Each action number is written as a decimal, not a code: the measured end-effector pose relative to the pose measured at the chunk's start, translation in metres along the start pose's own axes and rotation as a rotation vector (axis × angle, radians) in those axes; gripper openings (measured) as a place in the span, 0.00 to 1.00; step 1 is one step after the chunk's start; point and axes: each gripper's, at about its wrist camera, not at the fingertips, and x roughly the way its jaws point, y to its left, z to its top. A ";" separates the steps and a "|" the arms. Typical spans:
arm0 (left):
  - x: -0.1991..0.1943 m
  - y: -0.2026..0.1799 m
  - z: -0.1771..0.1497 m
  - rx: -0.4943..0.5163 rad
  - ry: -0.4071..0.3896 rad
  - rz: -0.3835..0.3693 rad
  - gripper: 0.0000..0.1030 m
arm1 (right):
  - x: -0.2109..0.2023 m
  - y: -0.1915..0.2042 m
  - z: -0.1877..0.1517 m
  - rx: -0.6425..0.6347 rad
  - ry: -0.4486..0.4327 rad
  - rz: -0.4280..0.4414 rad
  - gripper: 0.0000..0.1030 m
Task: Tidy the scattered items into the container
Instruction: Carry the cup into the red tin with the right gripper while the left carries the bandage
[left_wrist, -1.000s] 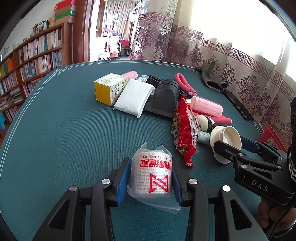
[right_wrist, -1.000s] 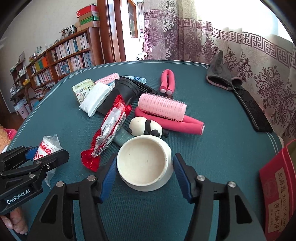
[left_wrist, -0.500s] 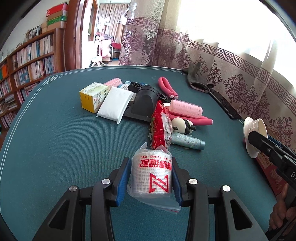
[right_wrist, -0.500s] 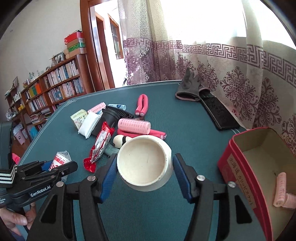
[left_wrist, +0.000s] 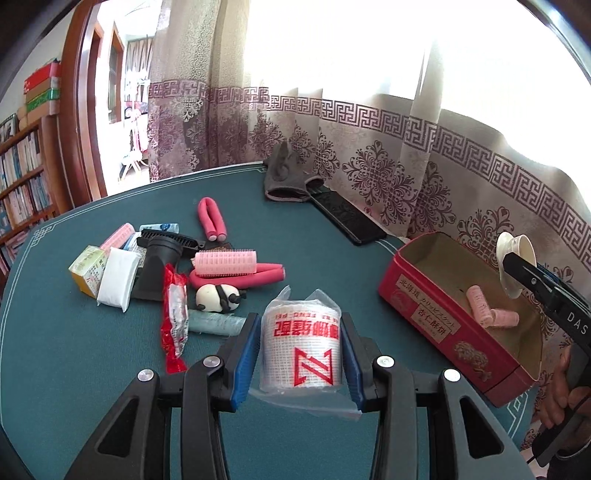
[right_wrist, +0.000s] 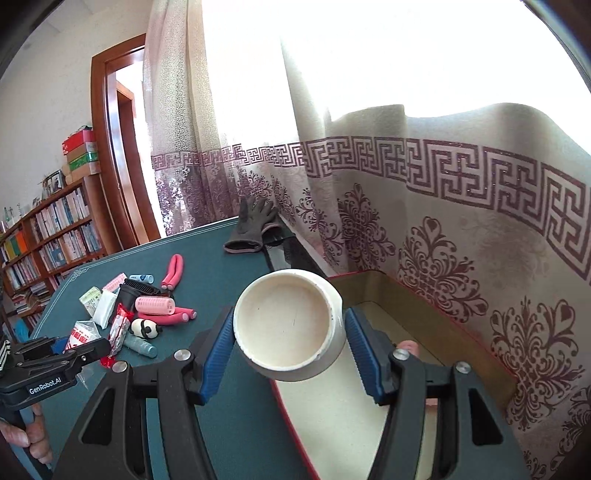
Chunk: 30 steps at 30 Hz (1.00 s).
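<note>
White gauze-like mesh printed with red characters and a red "N"-shaped logo wraps the bandage roll (left_wrist: 300, 349), which sits in a clear plastic bag and is clamped between the blue pads of the left gripper (left_wrist: 300, 354), held above the green table (left_wrist: 92, 369). Left wrist view: the scattered items lie beyond and to the left, among them a pink hair roller (left_wrist: 226, 262), a panda figure (left_wrist: 218, 297), a red snack packet (left_wrist: 173, 325), a white pouch (left_wrist: 117, 282), a yellow box (left_wrist: 86, 271) and a grey tube (left_wrist: 216, 324). At right stands the red box (left_wrist: 436, 332), open-topped, its side label in Japanese script, with two small pink rollers (left_wrist: 487, 310) on its floor. Above its far end the right gripper (left_wrist: 517, 266), marked "DAS", holds a cream bowl (left_wrist: 511, 254) tipped on edge; the person's hand (left_wrist: 565, 384) shows below it. Right wrist view: the cream bowl (right_wrist: 286, 325) is gripped at its sides by the blue pads of the right gripper (right_wrist: 290, 339), its mouth facing the camera and its inside bare, poised over the near rim of the red box (right_wrist: 369, 276). At lower left the left gripper (right_wrist: 74, 354), lettered "GenRobot.AI", grasps the bandage roll (right_wrist: 81, 334) near the table's item cluster, with fingers of the person's hand (right_wrist: 29, 439) beneath. A grey glove (right_wrist: 253, 225) lies at the table's far edge by the patterned curtain (right_wrist: 443, 221).
</note>
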 end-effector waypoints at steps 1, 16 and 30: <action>0.001 -0.011 0.005 0.019 -0.005 -0.014 0.42 | -0.002 -0.009 -0.001 0.006 0.002 -0.016 0.62; 0.014 -0.068 0.020 0.128 -0.001 -0.035 0.70 | -0.016 -0.066 -0.013 0.060 0.016 -0.089 0.63; 0.026 -0.004 -0.057 0.040 0.180 0.050 0.81 | -0.010 -0.065 -0.016 0.070 0.027 -0.097 0.79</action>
